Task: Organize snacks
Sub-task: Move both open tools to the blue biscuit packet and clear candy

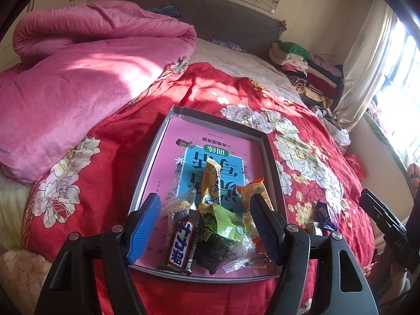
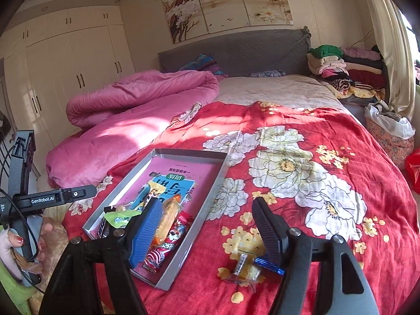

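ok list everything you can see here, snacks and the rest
tray: one, grey, on the red quilt
book: one, pink and blue, lining the tray
snacks in tray: several, mixed colours, near end
loose snacks: two, yellow and blue, on quilt right of tray
red quilt: one, flowered, over the bed
pink duvet: one, rolled, far left
clothes: stacks, mixed, by headboard
left gripper: open over tray snacks
right gripper: open, nothing held

Snacks point(image 1: 207, 225) piled in tray point(image 1: 155, 155) on bed; two snacks point(image 2: 249, 266) on bedspread right of tray.
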Action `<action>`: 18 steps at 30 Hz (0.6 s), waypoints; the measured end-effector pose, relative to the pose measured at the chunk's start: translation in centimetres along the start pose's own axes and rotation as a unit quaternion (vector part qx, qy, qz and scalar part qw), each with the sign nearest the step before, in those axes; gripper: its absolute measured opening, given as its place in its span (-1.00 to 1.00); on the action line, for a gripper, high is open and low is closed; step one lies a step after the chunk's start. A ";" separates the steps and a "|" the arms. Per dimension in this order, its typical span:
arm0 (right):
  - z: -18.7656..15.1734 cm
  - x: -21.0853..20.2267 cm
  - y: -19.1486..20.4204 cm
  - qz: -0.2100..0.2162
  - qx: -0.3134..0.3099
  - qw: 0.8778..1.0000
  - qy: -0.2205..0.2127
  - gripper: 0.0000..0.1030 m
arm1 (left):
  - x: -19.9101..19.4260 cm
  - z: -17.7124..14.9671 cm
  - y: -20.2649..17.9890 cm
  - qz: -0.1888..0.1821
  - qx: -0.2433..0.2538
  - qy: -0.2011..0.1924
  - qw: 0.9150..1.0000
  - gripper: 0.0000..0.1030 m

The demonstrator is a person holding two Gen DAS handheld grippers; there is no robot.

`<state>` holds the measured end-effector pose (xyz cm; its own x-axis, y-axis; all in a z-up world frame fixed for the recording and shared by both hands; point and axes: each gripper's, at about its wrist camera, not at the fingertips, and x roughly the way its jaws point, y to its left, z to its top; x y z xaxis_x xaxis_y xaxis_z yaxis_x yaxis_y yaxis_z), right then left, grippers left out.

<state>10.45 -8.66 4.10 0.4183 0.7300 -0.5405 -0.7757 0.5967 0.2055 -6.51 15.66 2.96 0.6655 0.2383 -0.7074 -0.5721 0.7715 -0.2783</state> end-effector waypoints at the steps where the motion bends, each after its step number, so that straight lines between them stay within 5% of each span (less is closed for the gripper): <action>1: 0.0 -0.3 -0.6 -0.005 0.005 1.000 -0.001 0.40 | -0.1 0.0 -0.2 -0.001 0.003 -0.001 1.000 0.41; 18: -0.3 -3.2 -6.0 -0.052 0.055 0.997 -0.012 0.43 | -1.1 -0.4 -5.4 -0.036 0.054 0.005 0.998 0.41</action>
<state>13.63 -14.73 4.30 0.5061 0.6691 -0.5442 -0.6712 0.7018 0.2386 -4.31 10.99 5.01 0.6983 0.1742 -0.6943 -0.4675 0.8455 -0.2579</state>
